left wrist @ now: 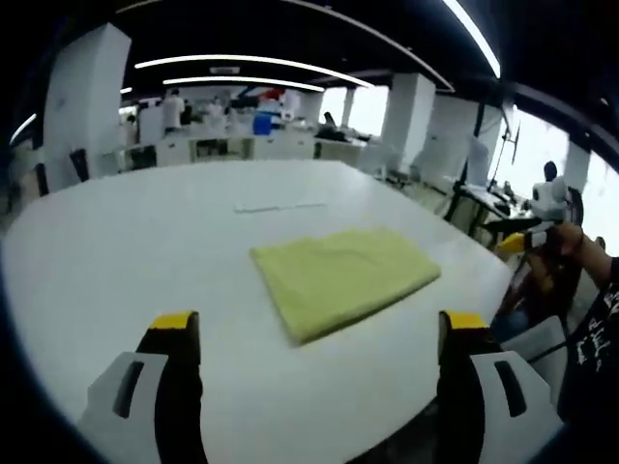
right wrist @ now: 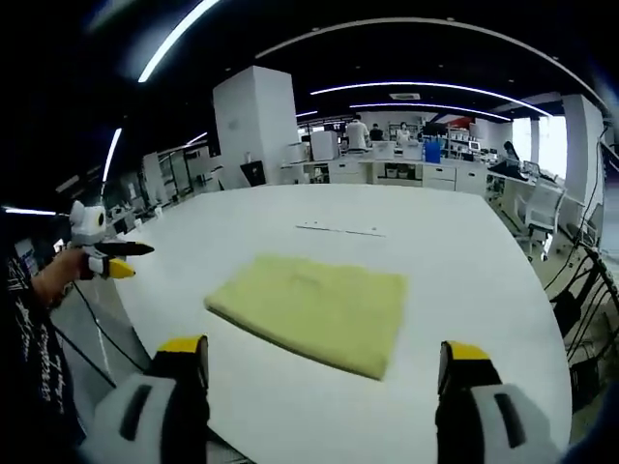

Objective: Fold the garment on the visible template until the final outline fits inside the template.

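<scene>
Open-plan lab: large white table (right wrist: 464, 290), ceiling strip lights (left wrist: 242, 62), square pillars (right wrist: 254, 121), equipment benches (right wrist: 416, 174) behind.

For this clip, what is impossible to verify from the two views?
- Template: its outline cannot be made out around the folded yellow garment in either view; too faint.
- Thin strip on the table: too small to identify.
- People at the far benches: blurred.

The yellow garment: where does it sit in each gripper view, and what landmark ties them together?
Left gripper view: yellow garment, folded, right of centre on the white table.
Right gripper view: yellow garment, centre, between the open gripper jaws.
Shared landmark: the thin strip beyond it.
</scene>
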`<state>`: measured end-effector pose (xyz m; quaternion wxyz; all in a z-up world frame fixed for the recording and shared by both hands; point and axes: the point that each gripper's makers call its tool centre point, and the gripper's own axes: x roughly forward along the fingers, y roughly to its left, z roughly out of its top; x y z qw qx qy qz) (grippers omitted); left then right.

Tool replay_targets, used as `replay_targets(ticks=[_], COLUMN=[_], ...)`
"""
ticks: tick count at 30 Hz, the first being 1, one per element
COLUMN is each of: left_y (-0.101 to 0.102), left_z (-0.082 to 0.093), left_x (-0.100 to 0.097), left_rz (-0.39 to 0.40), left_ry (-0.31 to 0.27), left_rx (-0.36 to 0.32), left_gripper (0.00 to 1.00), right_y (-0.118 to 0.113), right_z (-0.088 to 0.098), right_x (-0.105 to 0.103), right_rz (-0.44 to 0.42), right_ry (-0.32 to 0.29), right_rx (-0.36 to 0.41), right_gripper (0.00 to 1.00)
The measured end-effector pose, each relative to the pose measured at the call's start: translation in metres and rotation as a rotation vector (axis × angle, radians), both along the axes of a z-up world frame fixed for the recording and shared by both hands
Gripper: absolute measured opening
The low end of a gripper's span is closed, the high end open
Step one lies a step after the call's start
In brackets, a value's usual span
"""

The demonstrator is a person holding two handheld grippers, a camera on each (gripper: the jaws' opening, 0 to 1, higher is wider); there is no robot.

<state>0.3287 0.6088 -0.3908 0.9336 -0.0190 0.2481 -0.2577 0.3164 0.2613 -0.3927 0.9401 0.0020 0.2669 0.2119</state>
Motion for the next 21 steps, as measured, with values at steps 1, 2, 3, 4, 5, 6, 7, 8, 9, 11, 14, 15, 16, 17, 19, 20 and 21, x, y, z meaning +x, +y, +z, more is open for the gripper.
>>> replay_targets(ticks=[1, 2, 3, 4, 5, 6, 7, 8, 9, 11, 14, 15, 16, 17, 19, 20, 21], left_y=[0.0, 0.001, 0.002, 0.002, 0.003, 0.002, 0.001, 0.0, -0.003, -0.005, -0.006, -0.006, -0.007, -0.008, -0.009, -0.009, -0.009], left_z=[-0.001, -0.002, -0.004, -0.005, -0.006, -0.006, -0.006, -0.006, -0.008, -0.011, -0.012, -0.012, -0.012, -0.011, -0.011, -0.011, -0.011], left_x=[-0.001, -0.002, -0.003, -0.003, -0.004, -0.005, -0.006, -0.006, -0.008, -0.009, -0.01, -0.01, -0.01, -0.01, -0.01, -0.01, -0.01], left_rz=[0.0, 0.0, 0.003, 0.004, 0.005, 0.009, 0.006, 0.005, 0.001, -0.009, -0.014, -0.014, -0.013, -0.014, -0.014, -0.014, -0.014], left_ry=[0.001, 0.002, 0.007, 0.009, 0.012, 0.011, 0.012, 0.013, 0.019, 0.025, 0.029, 0.03, 0.032, 0.034, 0.035, 0.035, 0.034], left_rx=[0.003, 0.009, 0.016, 0.017, 0.019, 0.017, 0.015, 0.014, 0.014, 0.02, 0.032, 0.027, 0.019, 0.012, 0.003, 0.003, 0.003], left_gripper=[0.99, 0.98, 0.98, 0.98, 0.98, 0.98, 0.98, 0.98, 0.98, 0.98, 0.98, 0.97, 0.97, 0.97, 0.97, 0.97, 0.97], right_y=[-0.001, -0.001, 0.0, 0.0, -0.001, -0.001, 0.0, 0.0, 0.001, 0.0, -0.001, -0.001, -0.001, -0.001, 0.0, 0.0, 0.0], right_z=[-0.001, -0.002, -0.003, -0.003, -0.005, -0.005, -0.006, -0.006, -0.007, -0.008, -0.007, -0.006, -0.006, -0.006, -0.007, -0.007, -0.007], right_x=[0.0, -0.001, -0.002, -0.003, -0.003, -0.004, -0.005, -0.005, -0.007, -0.007, -0.007, -0.007, -0.007, -0.007, -0.008, -0.008, -0.008], right_rz=[-0.001, -0.001, 0.002, 0.001, -0.001, 0.0, -0.003, -0.003, 0.0, -0.003, -0.008, -0.01, -0.012, -0.013, -0.012, -0.013, -0.012], right_ry=[0.004, 0.004, 0.003, 0.003, 0.003, 0.004, 0.008, 0.009, 0.013, 0.014, 0.014, 0.012, 0.009, 0.009, 0.013, 0.013, 0.014], right_rx=[-0.001, -0.003, -0.005, -0.006, -0.005, -0.003, -0.001, -0.001, -0.004, -0.01, -0.008, -0.006, -0.005, -0.005, -0.007, -0.009, -0.011], right_gripper=[1.0, 1.0, 1.0, 1.0, 1.0, 1.0, 1.0, 1.0, 1.0, 1.0, 1.0, 1.0, 1.0, 1.0, 1.0, 1.0, 1.0])
